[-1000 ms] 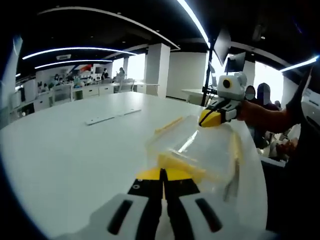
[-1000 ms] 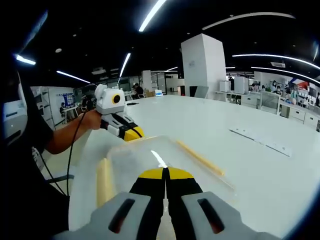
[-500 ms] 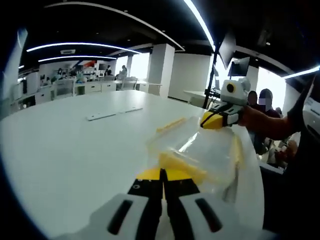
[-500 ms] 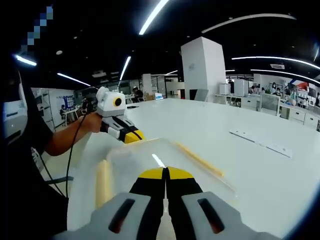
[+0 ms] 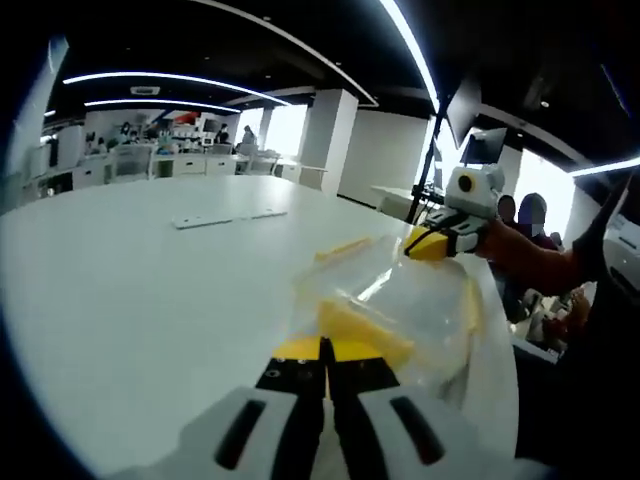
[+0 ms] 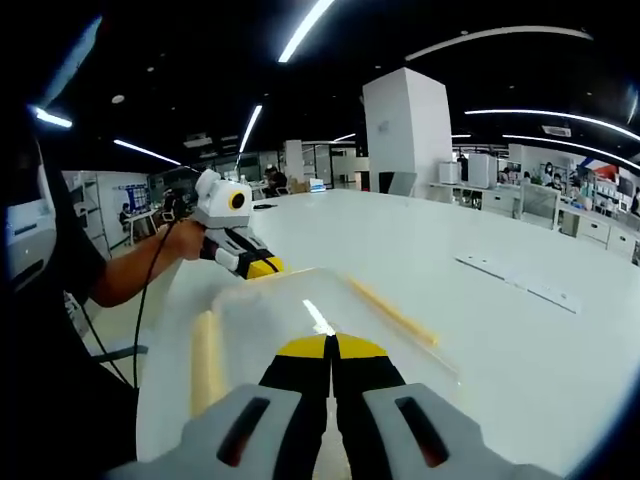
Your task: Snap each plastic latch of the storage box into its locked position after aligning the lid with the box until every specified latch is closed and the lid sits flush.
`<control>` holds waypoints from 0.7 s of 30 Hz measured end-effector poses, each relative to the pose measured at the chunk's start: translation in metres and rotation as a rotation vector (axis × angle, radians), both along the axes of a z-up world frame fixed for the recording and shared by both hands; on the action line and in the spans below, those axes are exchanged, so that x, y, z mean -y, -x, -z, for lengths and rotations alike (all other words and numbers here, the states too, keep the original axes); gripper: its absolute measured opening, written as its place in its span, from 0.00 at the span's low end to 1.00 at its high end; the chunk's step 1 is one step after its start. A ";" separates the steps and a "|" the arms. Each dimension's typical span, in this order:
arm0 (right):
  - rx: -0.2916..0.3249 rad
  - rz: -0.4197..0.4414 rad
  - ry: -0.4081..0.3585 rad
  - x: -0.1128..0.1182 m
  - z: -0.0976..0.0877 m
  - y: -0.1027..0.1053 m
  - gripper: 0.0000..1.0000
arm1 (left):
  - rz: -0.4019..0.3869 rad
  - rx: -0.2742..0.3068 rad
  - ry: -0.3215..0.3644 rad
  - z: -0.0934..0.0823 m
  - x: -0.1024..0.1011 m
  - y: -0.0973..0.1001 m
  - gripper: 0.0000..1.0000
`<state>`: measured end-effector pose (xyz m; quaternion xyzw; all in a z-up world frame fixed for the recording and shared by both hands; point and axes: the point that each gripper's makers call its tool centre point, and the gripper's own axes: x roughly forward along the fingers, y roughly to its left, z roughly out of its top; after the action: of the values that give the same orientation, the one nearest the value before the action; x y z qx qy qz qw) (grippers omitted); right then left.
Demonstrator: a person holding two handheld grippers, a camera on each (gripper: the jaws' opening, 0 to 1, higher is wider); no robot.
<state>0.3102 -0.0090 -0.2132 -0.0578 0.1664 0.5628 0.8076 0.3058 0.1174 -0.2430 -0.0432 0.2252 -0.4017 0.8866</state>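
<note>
A clear plastic storage box with its lid on lies on the white table. Yellow latches line its sides: one just past my left gripper, one on the far long edge, another at the right. In the right gripper view, yellow latches run along the left and right edges. My left gripper is shut, its tips at the near end of the box. My right gripper is shut at the opposite end. Each shows in the other's view, its yellow tips touching the box rim.
Two flat white strips lie on the table beyond the box. The table edge runs close beside the box, with a person's arm and body there. A white pillar and desks stand far behind.
Both views have shifted slightly with the hands. The two grippers stay shut at opposite ends of the box, and the box has not moved.
</note>
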 end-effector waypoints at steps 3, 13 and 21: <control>-0.002 -0.001 0.002 0.001 0.000 0.001 0.00 | -0.002 -0.013 0.013 0.000 0.000 0.001 0.00; -0.022 -0.069 -0.001 -0.011 0.001 0.018 0.00 | -0.049 -0.068 0.027 0.001 0.001 0.000 0.00; -0.027 -0.065 -0.012 -0.010 0.000 0.019 0.00 | -0.083 -0.123 0.051 0.001 0.000 0.001 0.00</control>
<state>0.2917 0.0008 -0.2136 -0.0509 0.1717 0.5906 0.7869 0.3051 0.1171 -0.2436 -0.0996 0.2667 -0.3669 0.8856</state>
